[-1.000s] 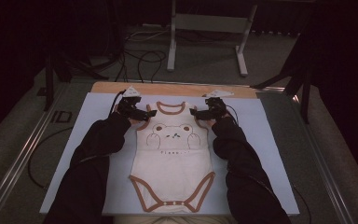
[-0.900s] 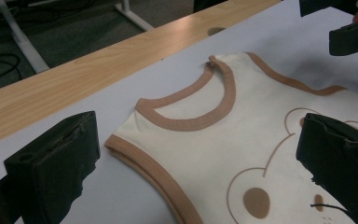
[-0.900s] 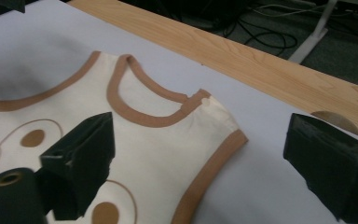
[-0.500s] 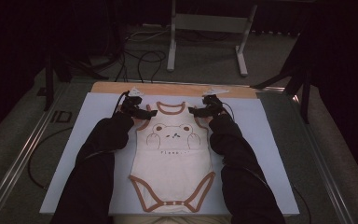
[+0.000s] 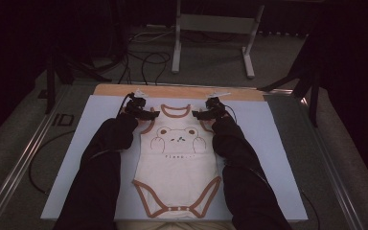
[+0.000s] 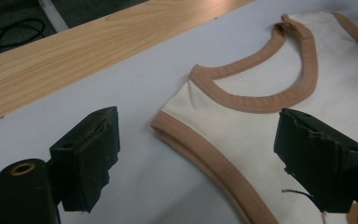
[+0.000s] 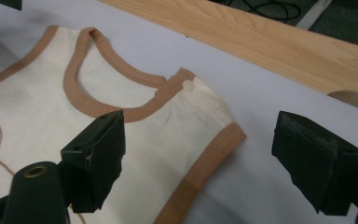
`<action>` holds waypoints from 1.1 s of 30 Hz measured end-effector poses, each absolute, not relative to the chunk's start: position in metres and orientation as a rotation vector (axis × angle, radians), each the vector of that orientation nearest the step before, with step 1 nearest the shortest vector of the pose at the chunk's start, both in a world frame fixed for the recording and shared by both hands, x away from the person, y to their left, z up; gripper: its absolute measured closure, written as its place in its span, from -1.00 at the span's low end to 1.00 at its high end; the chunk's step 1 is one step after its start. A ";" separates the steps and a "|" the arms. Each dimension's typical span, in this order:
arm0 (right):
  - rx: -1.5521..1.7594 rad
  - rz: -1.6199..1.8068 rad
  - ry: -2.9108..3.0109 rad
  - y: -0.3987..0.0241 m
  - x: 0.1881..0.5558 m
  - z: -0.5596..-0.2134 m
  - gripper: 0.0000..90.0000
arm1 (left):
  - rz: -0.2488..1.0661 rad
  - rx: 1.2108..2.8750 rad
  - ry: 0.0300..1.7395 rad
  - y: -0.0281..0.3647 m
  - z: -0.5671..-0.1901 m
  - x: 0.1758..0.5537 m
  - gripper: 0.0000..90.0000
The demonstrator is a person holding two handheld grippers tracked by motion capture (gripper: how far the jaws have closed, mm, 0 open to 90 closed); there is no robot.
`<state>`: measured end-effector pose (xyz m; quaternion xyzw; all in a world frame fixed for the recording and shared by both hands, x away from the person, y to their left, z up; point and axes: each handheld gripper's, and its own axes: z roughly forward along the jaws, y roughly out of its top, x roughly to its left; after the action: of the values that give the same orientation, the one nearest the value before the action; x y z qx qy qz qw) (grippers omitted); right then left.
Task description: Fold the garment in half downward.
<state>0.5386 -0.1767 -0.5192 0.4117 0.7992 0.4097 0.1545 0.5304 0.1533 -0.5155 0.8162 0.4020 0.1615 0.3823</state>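
With the baby bodysuit (image 5: 177, 163) lying flat mid-worktop, its neck toward the far edge, the left gripper (image 5: 149, 114) and right gripper (image 5: 197, 114), fingers wide but just closing and holding nothing, should each straddle one shoulder strap squarely before pinching.

Dim, perhaps underexposed; dark surroundings

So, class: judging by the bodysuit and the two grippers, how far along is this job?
Done: the baby bodysuit lies flat, face up on the pale mat. In hand: the left gripper and right gripper each straddle a shoulder, jaws just closing but pads not yet pressing on the cloth. Left: gripping both shoulders and, probably, folding; no fold shows yet.
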 end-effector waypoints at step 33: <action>1.200 1.014 2.312 -0.171 0.543 -0.529 0.24 | 0.399 2.158 1.122 0.133 -0.525 0.539 0.16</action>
<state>0.5426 -0.1707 -0.5295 0.4230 0.8147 0.3572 0.1724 0.5391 0.1330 -0.5252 0.8259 0.4293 0.1526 0.3322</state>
